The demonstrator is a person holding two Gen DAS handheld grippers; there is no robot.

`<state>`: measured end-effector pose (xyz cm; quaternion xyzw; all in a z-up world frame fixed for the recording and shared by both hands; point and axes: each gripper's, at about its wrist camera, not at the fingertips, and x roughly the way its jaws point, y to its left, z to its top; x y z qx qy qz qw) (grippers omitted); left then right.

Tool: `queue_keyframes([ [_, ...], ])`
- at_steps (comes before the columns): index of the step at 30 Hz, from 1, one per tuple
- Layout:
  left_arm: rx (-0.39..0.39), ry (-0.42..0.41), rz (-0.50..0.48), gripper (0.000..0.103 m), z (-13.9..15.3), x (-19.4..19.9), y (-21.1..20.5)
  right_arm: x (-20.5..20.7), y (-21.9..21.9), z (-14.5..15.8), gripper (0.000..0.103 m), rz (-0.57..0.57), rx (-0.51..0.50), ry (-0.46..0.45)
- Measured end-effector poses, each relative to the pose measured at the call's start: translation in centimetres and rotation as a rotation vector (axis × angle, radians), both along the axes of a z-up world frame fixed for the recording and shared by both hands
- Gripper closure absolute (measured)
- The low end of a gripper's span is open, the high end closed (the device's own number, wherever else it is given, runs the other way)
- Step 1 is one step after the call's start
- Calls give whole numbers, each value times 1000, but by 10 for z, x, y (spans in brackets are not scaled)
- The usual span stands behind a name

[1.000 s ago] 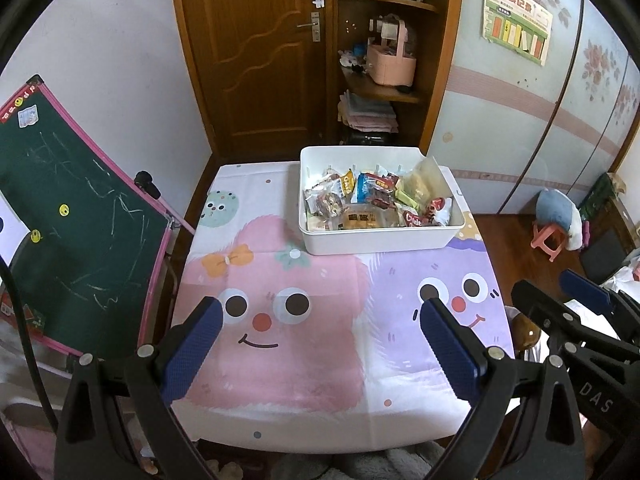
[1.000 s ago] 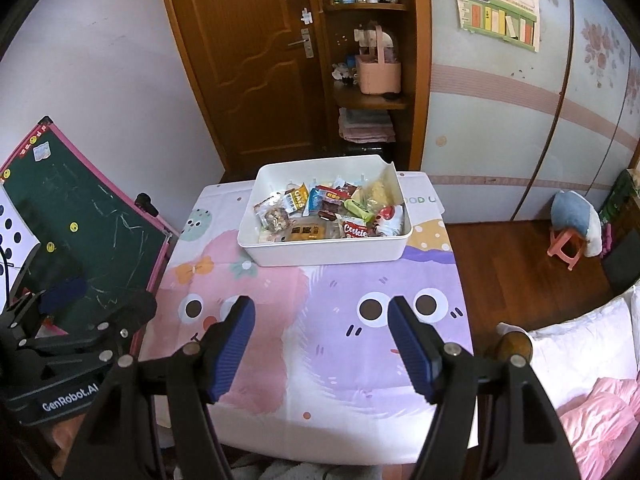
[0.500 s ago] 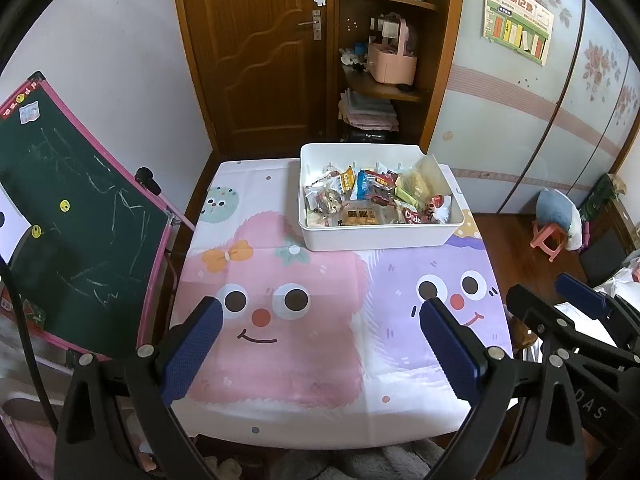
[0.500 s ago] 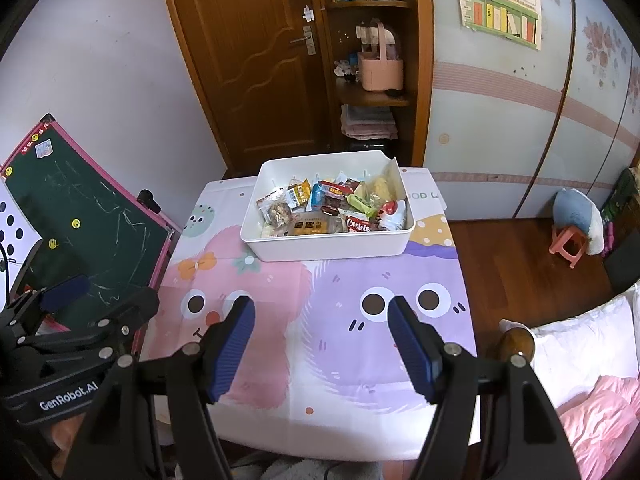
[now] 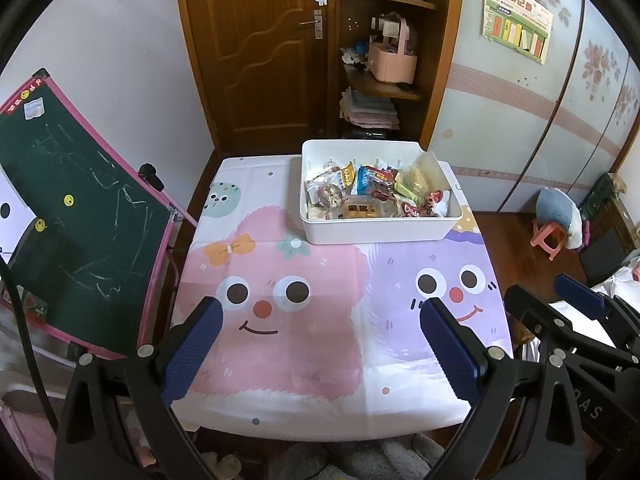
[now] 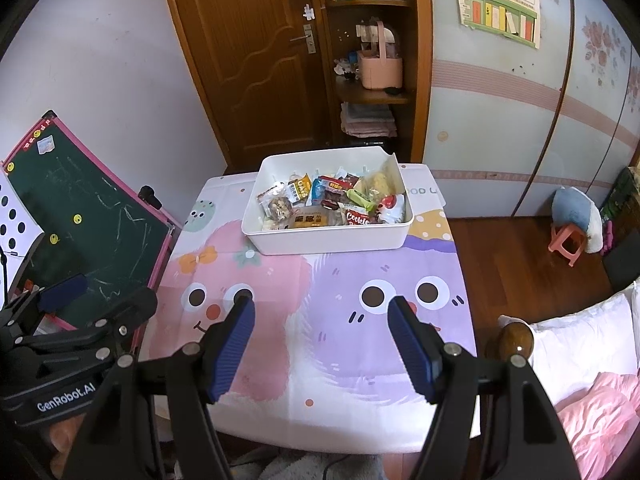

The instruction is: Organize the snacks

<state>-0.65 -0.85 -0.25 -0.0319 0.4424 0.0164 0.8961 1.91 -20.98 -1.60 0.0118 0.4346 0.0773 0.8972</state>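
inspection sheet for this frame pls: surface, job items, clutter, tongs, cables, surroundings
Surface: table under a cartoon-face cloth, bare apart from the bin.
Job's things: white bin at the far edge, full of mixed snacks; none lie outside it.
Clutter: nothing seen on the table.
Tongs: left tongs and right tongs both open, empty, above the near half of the table, clear of the bin.
Cables: one dark cable at the left edge of the left wrist view, off the table.
Surroundings: chalkboard to the left, door and shelf behind, wardrobe to the right, pink stool on the floor, bedding near right.
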Motion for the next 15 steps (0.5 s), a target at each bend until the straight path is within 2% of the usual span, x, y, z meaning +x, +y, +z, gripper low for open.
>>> queue_keyframes([
  [15,-2,4,-5,4,0,-13,0,-15,-1,-2,34,-10,-2,-3],
])
